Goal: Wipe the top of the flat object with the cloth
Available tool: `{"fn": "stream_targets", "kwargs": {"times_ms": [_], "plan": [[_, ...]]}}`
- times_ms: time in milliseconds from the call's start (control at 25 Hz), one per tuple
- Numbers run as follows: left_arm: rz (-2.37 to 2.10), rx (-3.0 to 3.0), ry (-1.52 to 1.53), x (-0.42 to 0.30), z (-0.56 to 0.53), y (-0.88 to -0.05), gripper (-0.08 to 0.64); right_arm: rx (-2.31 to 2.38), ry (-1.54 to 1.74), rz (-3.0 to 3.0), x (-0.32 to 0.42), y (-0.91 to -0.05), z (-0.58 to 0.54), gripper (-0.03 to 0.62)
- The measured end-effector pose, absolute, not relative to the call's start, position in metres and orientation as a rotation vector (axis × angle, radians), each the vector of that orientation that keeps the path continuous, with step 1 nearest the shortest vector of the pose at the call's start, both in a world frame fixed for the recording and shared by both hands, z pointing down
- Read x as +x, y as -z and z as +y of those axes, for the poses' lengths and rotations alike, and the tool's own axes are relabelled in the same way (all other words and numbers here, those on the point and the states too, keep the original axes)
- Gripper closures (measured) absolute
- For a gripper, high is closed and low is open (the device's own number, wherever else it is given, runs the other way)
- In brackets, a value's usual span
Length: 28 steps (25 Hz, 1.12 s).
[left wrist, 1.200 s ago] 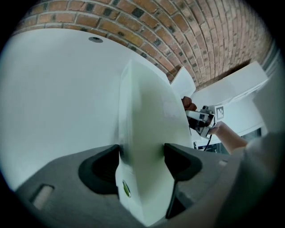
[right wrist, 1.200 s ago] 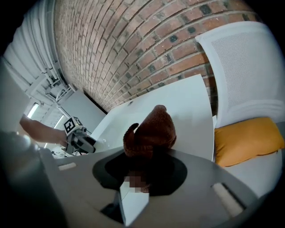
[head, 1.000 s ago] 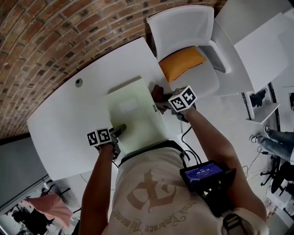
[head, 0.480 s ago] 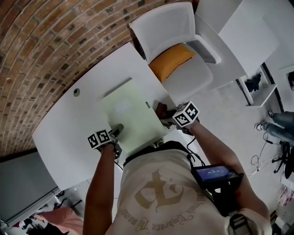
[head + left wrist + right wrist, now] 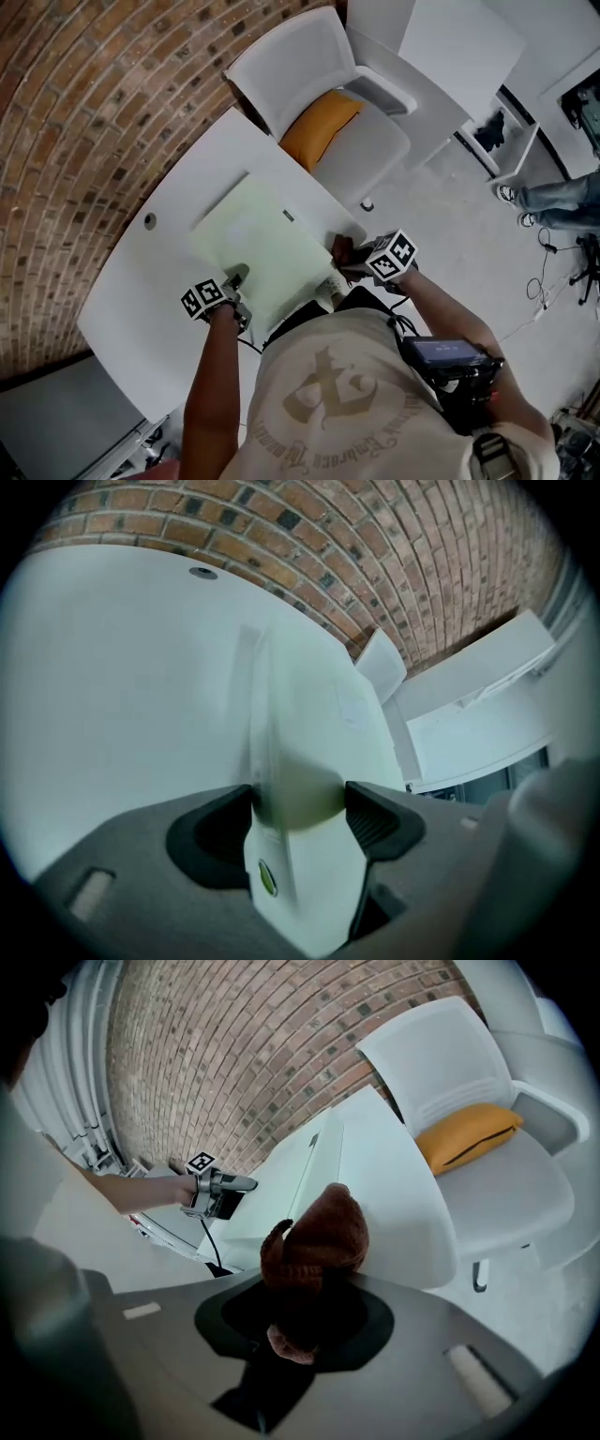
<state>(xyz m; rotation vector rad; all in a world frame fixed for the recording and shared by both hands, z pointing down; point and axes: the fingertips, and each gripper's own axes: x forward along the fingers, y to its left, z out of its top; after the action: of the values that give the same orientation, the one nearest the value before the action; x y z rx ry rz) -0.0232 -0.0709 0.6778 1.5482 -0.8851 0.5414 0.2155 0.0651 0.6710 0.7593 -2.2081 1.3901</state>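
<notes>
The flat object [image 5: 258,246] is a pale green slab lying on the white table [image 5: 141,281]. My left gripper [image 5: 236,279] is shut on its near left edge; in the left gripper view the slab [image 5: 323,714] runs between both pads of that gripper [image 5: 300,803]. My right gripper [image 5: 345,258] is shut on a bunched brown cloth [image 5: 339,251] at the slab's near right corner, by the table's edge. In the right gripper view the cloth [image 5: 319,1232] sticks up from the right gripper's jaws [image 5: 305,1288], with the slab [image 5: 281,1190] off to its left and the left gripper [image 5: 220,1190] beyond.
A white chair [image 5: 309,66] with an orange cushion [image 5: 314,127] stands past the table's far right side. A brick wall [image 5: 84,103] runs behind the table. Another person's legs [image 5: 553,202] show on the floor at far right.
My right gripper has carried the cloth along the slab's right side toward me, to its near right corner. The left gripper has kept its hold in place. The head view has swung.
</notes>
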Motion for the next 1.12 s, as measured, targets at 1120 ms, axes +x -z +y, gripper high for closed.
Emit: {"fn": "stream_targets", "kwargs": {"times_ms": [1120], "plan": [[-0.712,1.618,-0.506,-0.025,-0.079,-0.687,0.221,1.193,-1.426,-2.166,0.052,-0.672,0.084,0.482]]}}
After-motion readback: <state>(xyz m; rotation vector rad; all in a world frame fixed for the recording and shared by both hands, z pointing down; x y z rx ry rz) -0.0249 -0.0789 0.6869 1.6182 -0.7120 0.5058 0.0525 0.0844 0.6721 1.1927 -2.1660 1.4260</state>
